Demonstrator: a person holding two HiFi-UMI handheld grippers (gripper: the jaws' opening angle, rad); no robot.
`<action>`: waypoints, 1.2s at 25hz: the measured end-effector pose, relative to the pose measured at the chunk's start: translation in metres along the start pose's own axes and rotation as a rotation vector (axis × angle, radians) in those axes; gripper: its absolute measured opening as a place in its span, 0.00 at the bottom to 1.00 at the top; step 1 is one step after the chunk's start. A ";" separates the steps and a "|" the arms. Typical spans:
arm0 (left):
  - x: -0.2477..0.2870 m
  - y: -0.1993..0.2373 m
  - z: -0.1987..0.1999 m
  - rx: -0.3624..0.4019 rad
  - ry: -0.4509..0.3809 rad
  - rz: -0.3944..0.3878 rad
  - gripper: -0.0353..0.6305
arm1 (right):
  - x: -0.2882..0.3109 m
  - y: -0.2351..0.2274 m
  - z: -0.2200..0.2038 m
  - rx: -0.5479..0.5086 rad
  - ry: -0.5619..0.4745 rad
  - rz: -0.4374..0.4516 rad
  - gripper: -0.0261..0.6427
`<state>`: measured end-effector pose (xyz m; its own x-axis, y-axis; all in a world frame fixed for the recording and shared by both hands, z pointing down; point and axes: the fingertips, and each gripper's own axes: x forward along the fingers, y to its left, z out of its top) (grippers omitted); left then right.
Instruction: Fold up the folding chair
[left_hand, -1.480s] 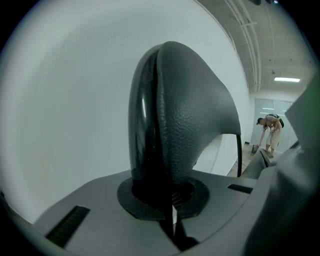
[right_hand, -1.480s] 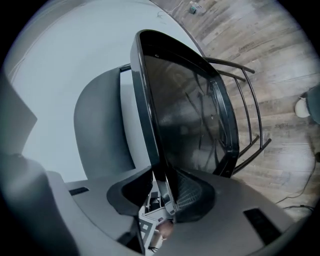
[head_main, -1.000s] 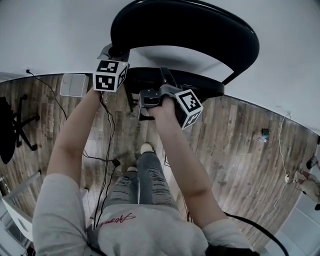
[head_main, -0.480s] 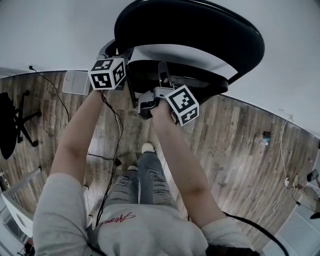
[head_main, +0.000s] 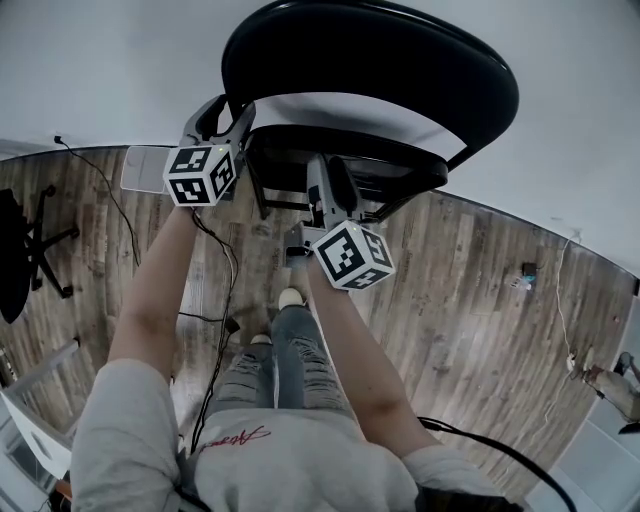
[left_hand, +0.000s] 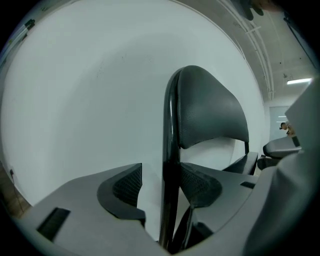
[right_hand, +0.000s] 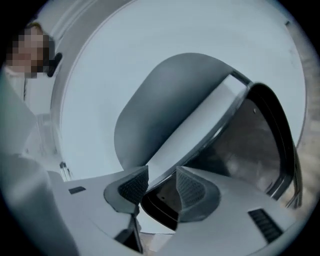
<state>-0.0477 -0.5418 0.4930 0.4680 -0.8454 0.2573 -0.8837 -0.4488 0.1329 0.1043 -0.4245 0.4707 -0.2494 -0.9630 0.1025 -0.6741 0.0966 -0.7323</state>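
Observation:
The black folding chair stands against the white wall, its backrest (head_main: 380, 60) above its seat (head_main: 400, 170). My left gripper (head_main: 222, 112) is at the chair's left frame tube (left_hand: 170, 165). That tube runs upright between the jaws, close against the right pad (left_hand: 200, 185) and clear of the left one; these jaws have just been opening. My right gripper (head_main: 325, 180) points at the seat's front edge (right_hand: 160, 202), which lies between its pads (right_hand: 192, 190) with gaps on both sides. Its jaws have also just been opening.
A white box (head_main: 145, 168) lies on the wooden floor at the left, with cables (head_main: 215, 270) trailing past it. An office chair base (head_main: 30, 250) stands at the far left. The person's shoes (head_main: 290, 298) are just below the chair.
Both grippers' jaws have spread apart. The right gripper has rolled so its marker cube now hangs below it, and it has risen toward the seat. The left gripper has shifted slightly left.

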 end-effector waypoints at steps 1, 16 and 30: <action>-0.006 0.001 -0.003 -0.001 0.000 0.006 0.41 | -0.003 0.002 0.002 -0.097 0.009 0.006 0.30; -0.199 -0.135 0.068 0.017 -0.326 0.095 0.09 | -0.105 0.122 0.039 -0.728 -0.055 0.134 0.12; -0.404 -0.212 0.096 0.046 -0.318 -0.041 0.09 | -0.298 0.227 0.024 -0.774 -0.184 0.075 0.08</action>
<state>-0.0494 -0.1333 0.2691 0.4870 -0.8713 -0.0607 -0.8666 -0.4907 0.0913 0.0428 -0.1215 0.2578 -0.2403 -0.9665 -0.0905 -0.9681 0.2454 -0.0506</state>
